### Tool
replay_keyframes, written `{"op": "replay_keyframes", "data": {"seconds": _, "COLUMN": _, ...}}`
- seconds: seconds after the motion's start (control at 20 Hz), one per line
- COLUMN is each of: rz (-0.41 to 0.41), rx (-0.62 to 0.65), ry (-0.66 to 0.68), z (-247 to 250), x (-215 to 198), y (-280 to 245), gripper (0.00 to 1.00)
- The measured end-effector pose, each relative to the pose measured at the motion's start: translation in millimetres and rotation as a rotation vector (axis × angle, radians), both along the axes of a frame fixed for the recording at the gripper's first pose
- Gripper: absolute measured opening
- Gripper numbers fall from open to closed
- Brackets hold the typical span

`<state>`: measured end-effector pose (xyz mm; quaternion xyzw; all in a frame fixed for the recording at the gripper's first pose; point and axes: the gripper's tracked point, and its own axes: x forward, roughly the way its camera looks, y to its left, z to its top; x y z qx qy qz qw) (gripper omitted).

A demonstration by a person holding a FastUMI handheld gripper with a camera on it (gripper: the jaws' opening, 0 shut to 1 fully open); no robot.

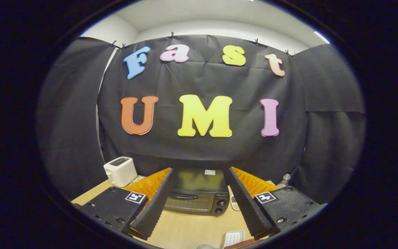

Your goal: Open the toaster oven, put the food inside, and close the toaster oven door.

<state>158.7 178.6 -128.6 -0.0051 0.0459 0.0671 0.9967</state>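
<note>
The oven (196,196) sits closed at lower centre of the frame on the table (185,230), beyond the gripper (199,172), whose fingers stand wide apart and empty. Its door looks stiff and hinged, so the slim bar handle (184,196) across its top is likely the place to hook and pull.

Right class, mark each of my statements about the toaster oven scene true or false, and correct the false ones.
1. The toaster oven door is open. False: it is closed.
2. The gripper has its fingers spread apart, gripping nothing. True.
3. The white toaster sits on top of the toaster oven. False: it stands on the table beside it.
4. The toaster oven lies beyond the fingers, seen between them. True.
</note>
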Motion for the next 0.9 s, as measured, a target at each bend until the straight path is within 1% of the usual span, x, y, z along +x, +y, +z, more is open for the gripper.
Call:
{"op": "replay_keyframes", "data": {"seconds": 0.15, "rz": 0.006, "rx": 0.037, "ry": 0.053, "z": -38, "x": 44, "y": 31, "gripper": 1.0}}
{"op": "replay_keyframes", "data": {"seconds": 0.45, "rz": -0.05, "rx": 0.041, "ry": 0.186, "z": -121, "x": 112, "y": 57, "gripper": 1.0}}
{"op": "replay_keyframes", "data": {"seconds": 0.6, "rz": -0.073, "rx": 0.014, "ry": 0.227, "z": -145, "x": 129, "y": 61, "gripper": 1.0}}
{"op": "replay_keyframes", "data": {"seconds": 0.7, "rz": -0.082, "rx": -0.002, "ry": 0.264, "z": -162, "x": 133, "y": 63, "gripper": 1.0}}
{"op": "replay_keyframes", "data": {"seconds": 0.75, "rz": -0.087, "rx": 0.013, "ry": 0.247, "z": -161, "x": 134, "y": 63, "gripper": 1.0}}
{"op": "replay_keyframes", "data": {"seconds": 0.9, "rz": -0.091, "rx": -0.012, "ry": 0.242, "z": -161, "x": 130, "y": 63, "gripper": 1.0}}
